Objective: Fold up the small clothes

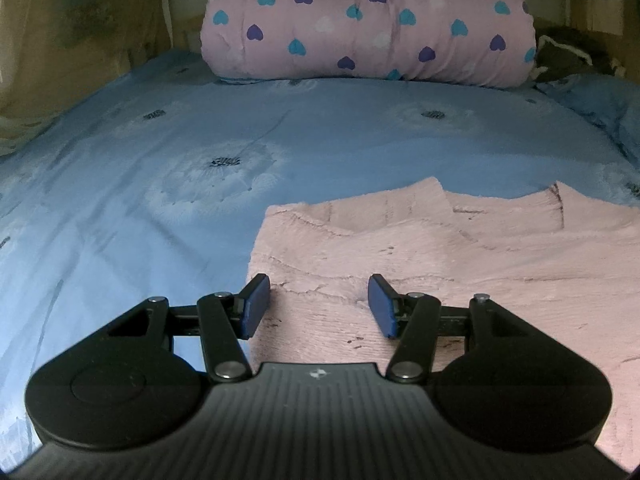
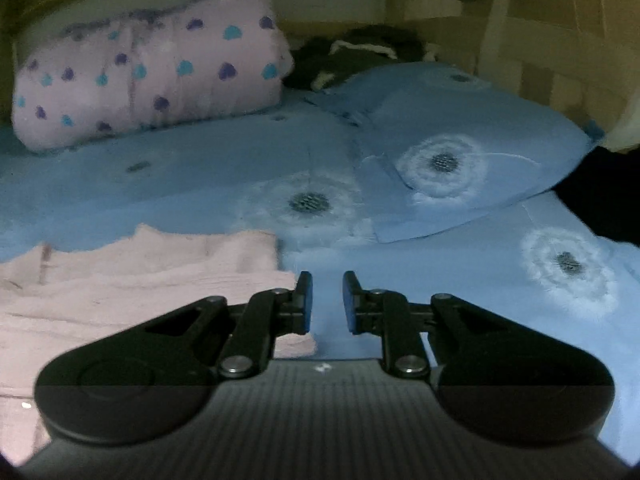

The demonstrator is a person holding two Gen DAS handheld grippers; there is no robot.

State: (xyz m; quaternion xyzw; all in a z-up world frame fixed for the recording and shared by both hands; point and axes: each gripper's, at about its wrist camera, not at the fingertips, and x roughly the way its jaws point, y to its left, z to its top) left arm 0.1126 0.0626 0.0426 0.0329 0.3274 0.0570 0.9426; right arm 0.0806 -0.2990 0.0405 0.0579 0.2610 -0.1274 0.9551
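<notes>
Here a pale pink fuzzy garment (image 1: 460,264) lies spread flat on a bed covered by a blue sheet (image 1: 160,184) printed with white dandelion heads. In the left wrist view the garment fills the near right part of the picture, its far edge uneven, with two small peaks and thin dark seam lines showing. The left tongs (image 1: 319,306) hang over the garment's near left corner, released: the two blue pads stand well apart with nothing between them but the fabric below, and whether the tips touch it cannot be told. The left pad sits right at the garment's left edge, the right pad over the pink cloth.

In the right wrist view, which is somewhat blurred, the garment (image 2: 132,292) lies at the near left. The right tongs (image 2: 327,300) are just off its right edge, over bare blue sheet (image 2: 460,320). Their pads are drawn close together with only a narrow gap left, and nothing is caught between them; the left pad is just beside the garment's right border.

At the far end of the bed lies a rolled pink quilt (image 1: 368,24) dotted with teal, purple and white hearts. To its right sits a dark bundle of cloth (image 1: 568,56), and a blue pillow (image 2: 460,144) in the same dandelion print rests at the far right.
</notes>
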